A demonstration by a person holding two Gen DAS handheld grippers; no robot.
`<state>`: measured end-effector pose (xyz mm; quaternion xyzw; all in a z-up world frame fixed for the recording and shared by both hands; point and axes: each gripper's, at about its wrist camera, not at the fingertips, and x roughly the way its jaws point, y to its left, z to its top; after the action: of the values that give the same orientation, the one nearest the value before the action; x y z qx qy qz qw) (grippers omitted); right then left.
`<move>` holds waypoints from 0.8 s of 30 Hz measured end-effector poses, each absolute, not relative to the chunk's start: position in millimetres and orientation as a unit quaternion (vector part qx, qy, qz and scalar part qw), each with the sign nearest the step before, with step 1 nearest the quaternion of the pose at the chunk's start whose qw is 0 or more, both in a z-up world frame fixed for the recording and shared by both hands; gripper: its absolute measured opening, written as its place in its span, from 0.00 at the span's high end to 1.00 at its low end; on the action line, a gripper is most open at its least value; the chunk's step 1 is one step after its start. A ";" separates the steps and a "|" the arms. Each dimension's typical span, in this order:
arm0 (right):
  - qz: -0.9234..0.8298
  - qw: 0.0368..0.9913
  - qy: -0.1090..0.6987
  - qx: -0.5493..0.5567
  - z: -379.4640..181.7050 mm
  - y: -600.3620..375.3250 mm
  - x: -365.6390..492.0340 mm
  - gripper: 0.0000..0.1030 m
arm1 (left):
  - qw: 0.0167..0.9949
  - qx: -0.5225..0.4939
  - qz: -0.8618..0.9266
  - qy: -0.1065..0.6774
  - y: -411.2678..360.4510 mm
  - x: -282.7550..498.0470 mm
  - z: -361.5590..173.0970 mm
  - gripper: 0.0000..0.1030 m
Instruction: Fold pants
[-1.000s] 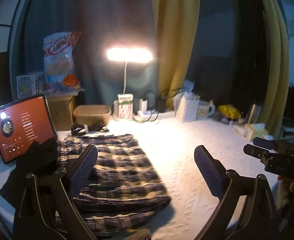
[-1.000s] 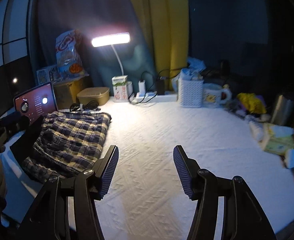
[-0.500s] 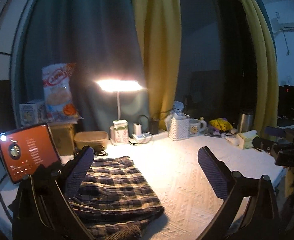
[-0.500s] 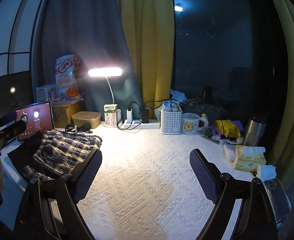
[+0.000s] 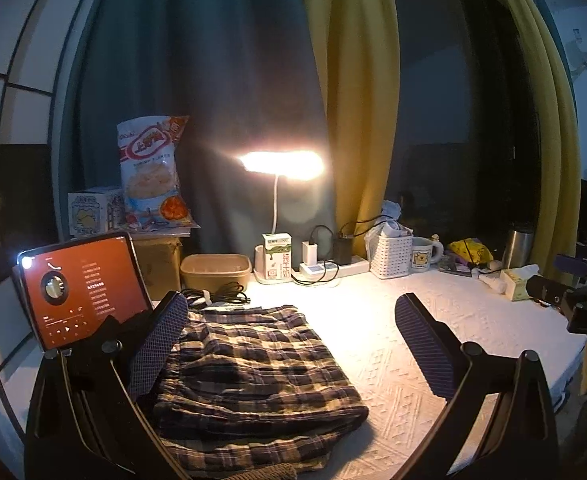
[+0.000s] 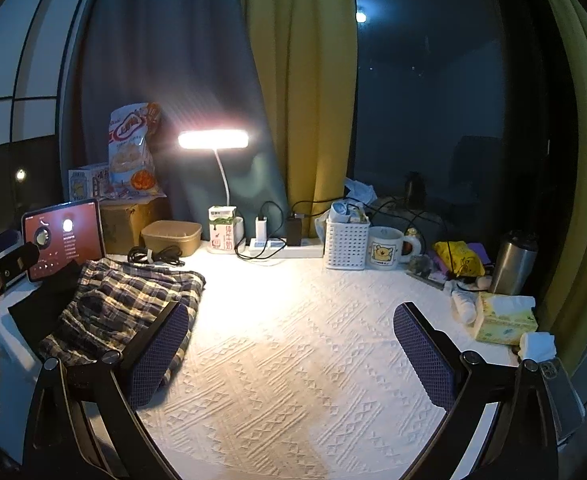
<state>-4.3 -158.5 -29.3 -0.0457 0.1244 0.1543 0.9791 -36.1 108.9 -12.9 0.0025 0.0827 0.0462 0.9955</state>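
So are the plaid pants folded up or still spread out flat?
Folded. The plaid pants lie as a compact stack of layers with a rounded fold edge, on the white tablecloth beside the tablet.

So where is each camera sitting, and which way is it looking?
Left wrist: rides on the left hand-held gripper, raised over the table's left side, looking across the plaid pants to the lamp; its two open fingers show.
Right wrist: rides on the right hand-held gripper, over the white tablecloth, facing the curtain; its open fingers show.
Both share pants, lamp, tablet and mug.
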 end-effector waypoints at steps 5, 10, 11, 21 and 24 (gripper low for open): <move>0.155 0.978 0.129 -0.046 -32.5 -157.9 -1.3 0.00 | 0.995 0.001 0.047 0.087 111.1 -33.3 -14.8 0.01; 0.154 0.978 0.132 -0.045 -34.3 -156.5 -1.6 0.00 | 0.995 0.008 0.044 0.088 106.9 -33.5 -15.7 0.01; 0.154 0.978 0.133 -0.046 -34.4 -156.2 -1.5 0.00 | 0.995 0.009 0.044 0.087 106.1 -34.0 -15.7 0.01; 0.155 0.978 0.133 -0.048 -34.7 -156.8 -2.3 0.00 | 0.995 0.013 0.046 0.088 104.5 -34.7 -15.1 0.01; 0.154 0.978 0.134 -0.050 -34.4 -157.1 -3.6 0.00 | 0.995 0.013 0.046 0.088 103.8 -34.8 -15.3 0.01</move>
<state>-3.6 -157.1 -34.4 -0.0497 0.1338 0.1538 0.9777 -34.8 103.8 -15.3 0.0135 0.0882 0.0460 0.9949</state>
